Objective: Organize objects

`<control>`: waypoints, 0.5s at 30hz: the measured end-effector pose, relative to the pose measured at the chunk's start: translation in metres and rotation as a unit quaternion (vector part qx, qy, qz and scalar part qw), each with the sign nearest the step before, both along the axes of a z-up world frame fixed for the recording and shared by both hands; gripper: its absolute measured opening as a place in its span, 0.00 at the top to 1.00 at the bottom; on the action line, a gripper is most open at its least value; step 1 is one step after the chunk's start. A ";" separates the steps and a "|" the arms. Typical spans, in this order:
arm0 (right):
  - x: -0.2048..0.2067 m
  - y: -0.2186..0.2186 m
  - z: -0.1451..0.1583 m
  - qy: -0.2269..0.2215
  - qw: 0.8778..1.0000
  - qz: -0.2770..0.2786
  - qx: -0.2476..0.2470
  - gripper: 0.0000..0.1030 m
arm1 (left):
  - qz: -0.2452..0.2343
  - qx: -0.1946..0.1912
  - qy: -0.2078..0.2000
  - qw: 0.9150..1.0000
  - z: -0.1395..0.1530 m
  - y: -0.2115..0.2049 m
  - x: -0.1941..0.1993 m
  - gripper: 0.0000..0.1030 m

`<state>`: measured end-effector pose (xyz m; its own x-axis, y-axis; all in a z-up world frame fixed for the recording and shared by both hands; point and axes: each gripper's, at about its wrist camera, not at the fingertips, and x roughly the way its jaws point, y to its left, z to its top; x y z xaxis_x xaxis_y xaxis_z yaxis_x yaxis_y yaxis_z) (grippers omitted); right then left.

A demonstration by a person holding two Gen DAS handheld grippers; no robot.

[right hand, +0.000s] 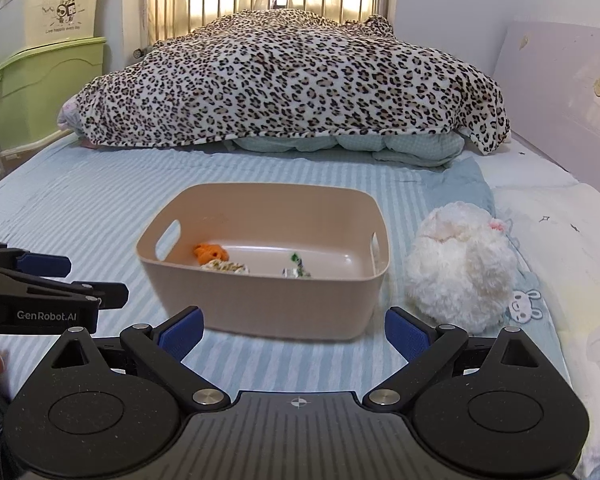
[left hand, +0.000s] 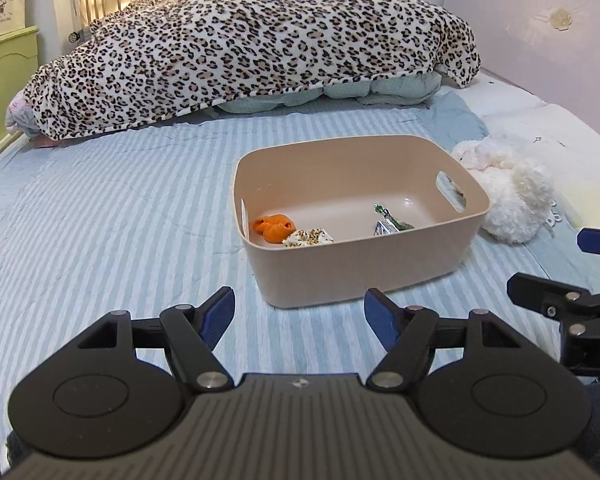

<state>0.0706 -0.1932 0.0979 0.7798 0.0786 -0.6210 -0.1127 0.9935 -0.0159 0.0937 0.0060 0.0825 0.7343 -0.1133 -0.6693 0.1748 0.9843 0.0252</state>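
A beige plastic bin [left hand: 364, 272] [right hand: 260, 304] stands on the striped bed. Inside it lie an orange toy [left hand: 274, 227] [right hand: 210, 252], a white speckled item [left hand: 308, 237] [right hand: 224, 266] and a green and silver wrapped item [left hand: 390, 222] [right hand: 296, 268]. A white fluffy plush toy [left hand: 508, 196] [right hand: 460, 264] lies on the bed just right of the bin. My left gripper [left hand: 299, 312] is open and empty, just in front of the bin. My right gripper [right hand: 294, 330] is open and empty, in front of the bin's near wall; the plush is to its right.
A leopard-print blanket [left hand: 252, 48] [right hand: 292, 80] is heaped over bedding at the far side. A pale headboard [left hand: 540, 20] runs along the right. Green and cream storage boxes [right hand: 40, 40] stand at the left. A white pillow [right hand: 560, 240] lies right of the plush.
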 end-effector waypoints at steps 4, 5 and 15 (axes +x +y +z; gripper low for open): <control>-0.018 0.003 -0.001 0.001 1.000 0.000 0.002 0.04 | 0.003 -0.009 0.000 1.000 0.002 0.005 -0.017 0.29; -0.022 0.003 -0.001 0.001 1.000 0.000 0.001 0.04 | 0.004 -0.013 0.001 1.000 0.002 0.007 -0.021 0.29; -0.062 0.004 0.008 -0.005 1.000 0.000 0.000 0.03 | 0.005 -0.009 -0.001 1.000 -0.003 0.010 -0.066 0.29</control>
<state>0.0087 -0.1888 0.1059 0.7866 0.0791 -0.6124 -0.1128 0.9935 -0.0167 0.0276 0.0161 0.0792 0.7364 -0.1181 -0.6661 0.1645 0.9864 0.0070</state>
